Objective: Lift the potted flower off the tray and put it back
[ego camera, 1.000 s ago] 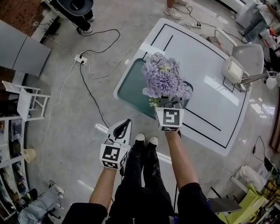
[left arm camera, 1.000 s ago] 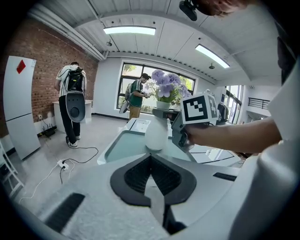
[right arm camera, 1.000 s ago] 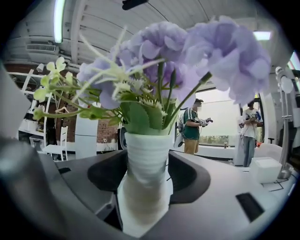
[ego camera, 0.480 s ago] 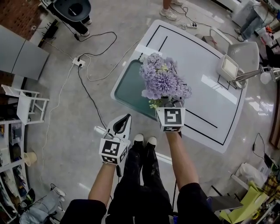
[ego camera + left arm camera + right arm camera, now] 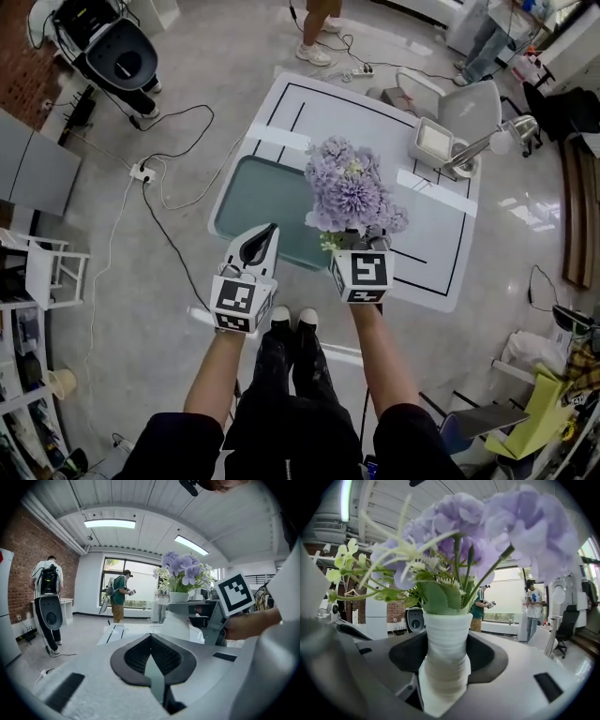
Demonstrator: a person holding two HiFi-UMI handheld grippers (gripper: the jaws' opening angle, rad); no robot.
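The potted flower [image 5: 349,192] seems lifted off the tray [image 5: 248,192]: my right gripper [image 5: 361,239], jaws just tightened, clamps its white pot, my left gripper [image 5: 258,246] is closed, empty; putting back is left

Tray [image 5: 251,199] open from above; lamp [image 5: 435,143] stands well apart on table [image 5: 427,230].

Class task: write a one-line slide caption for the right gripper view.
Right gripper holding the potted flower by its white ribbed pot, purple blooms filling the frame.
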